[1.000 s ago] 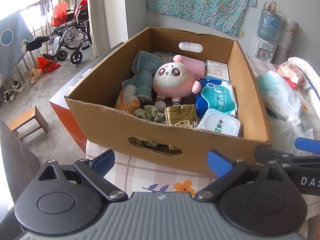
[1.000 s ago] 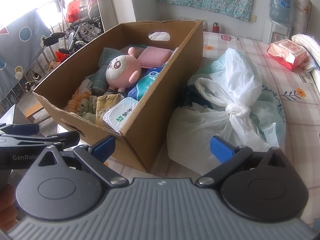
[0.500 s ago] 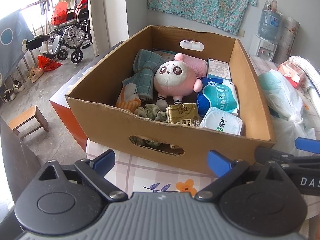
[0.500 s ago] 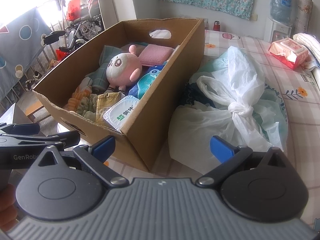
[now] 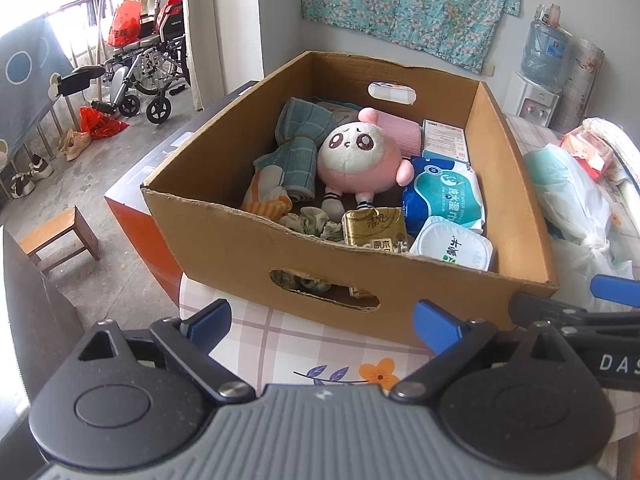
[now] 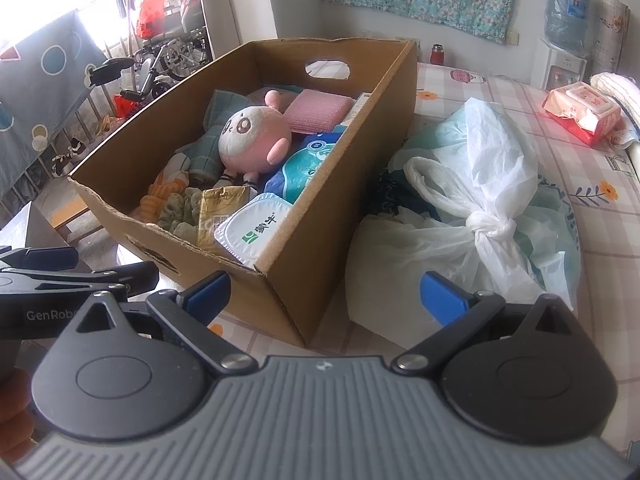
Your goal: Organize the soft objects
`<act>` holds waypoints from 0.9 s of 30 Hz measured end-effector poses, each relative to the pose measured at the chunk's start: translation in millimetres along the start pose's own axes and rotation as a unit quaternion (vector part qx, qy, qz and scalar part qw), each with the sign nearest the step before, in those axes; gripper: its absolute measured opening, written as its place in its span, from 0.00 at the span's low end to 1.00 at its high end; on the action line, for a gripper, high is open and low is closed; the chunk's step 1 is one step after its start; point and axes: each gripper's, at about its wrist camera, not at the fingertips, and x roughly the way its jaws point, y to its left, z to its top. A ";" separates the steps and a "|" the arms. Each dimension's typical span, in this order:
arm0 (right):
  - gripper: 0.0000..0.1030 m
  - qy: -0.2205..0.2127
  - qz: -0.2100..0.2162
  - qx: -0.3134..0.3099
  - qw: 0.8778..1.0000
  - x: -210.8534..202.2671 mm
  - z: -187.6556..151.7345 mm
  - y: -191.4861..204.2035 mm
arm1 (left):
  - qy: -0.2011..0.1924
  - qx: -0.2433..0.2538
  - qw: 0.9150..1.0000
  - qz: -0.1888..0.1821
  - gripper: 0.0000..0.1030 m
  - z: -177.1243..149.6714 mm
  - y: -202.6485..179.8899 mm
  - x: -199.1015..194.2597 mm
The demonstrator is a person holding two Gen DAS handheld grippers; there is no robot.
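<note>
An open cardboard box (image 5: 248, 248) (image 6: 360, 168) stands on the checked tablecloth. Inside lie a pink plush toy (image 5: 358, 160) (image 6: 256, 136), a teal checked towel (image 5: 300, 148), a folded pink cloth (image 6: 320, 112), an orange striped sock (image 5: 266, 202), a green scrunchie (image 5: 316, 224), a gold tissue pack (image 5: 376, 230), blue wet wipes (image 5: 444, 196) and a white tub (image 5: 454, 248). My left gripper (image 5: 322, 328) hangs open just before the box's near wall. My right gripper (image 6: 326, 296) is open too, near the box's right front corner. Neither holds anything.
Knotted white plastic bags (image 6: 472, 208) sit right of the box. A red tissue pack (image 6: 580, 112) lies at the table's far right. A wheelchair (image 5: 148, 72) and a wooden stool (image 5: 60, 236) stand on the floor to the left. A water dispenser (image 5: 540, 68) is behind.
Both grippers have pulled back and risen slightly, so the box sits a little farther off in each view. Nothing in the box has moved.
</note>
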 end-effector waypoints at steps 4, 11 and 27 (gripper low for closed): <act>0.99 -0.001 0.000 -0.001 1.000 -0.5 0.8 0.8 | -0.001 0.000 1.000 0.000 0.96 -0.3 0.5 -0.1; 0.99 -0.001 -0.001 -0.001 1.000 -0.4 0.9 1.1 | -0.001 -0.001 1.000 0.000 0.96 0.3 0.5 0.4; 0.99 -0.002 0.000 -0.002 1.000 -0.4 1.7 2.2 | -0.001 -0.003 1.000 0.000 0.96 0.2 1.4 -0.2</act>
